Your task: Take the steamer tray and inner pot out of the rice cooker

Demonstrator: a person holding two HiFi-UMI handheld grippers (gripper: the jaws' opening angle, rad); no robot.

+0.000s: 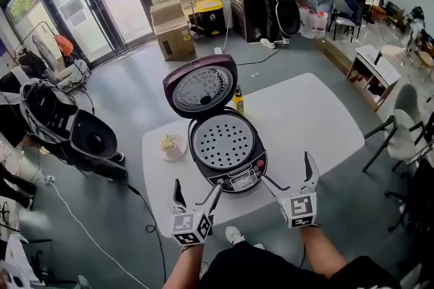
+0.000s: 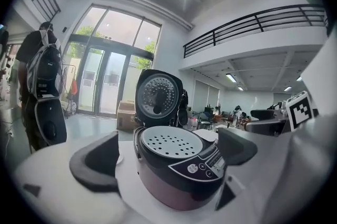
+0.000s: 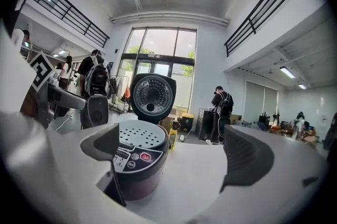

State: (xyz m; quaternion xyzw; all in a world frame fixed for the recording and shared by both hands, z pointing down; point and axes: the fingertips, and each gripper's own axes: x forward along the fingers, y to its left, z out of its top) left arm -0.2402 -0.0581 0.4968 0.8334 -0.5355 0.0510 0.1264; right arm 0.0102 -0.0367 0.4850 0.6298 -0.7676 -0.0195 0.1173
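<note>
The rice cooker (image 1: pixel 227 152), rounded and glossy maroon with a black control panel, stands open on the white table (image 1: pixel 305 118), its domed lid (image 1: pixel 201 86) tipped up behind it. The steamer tray (image 1: pixel 222 141), a pale round disc pierced with many small holes, sits in the cooker's mouth; the inner pot cannot be seen under it. Just in front of the cooker hover the left gripper (image 1: pixel 197 187) and right gripper (image 1: pixel 288 169), each with 2 black padded jaws spread wide, gripping nothing. Left of the cooker lies a small round dish (image 1: pixel 171 145).
</note>
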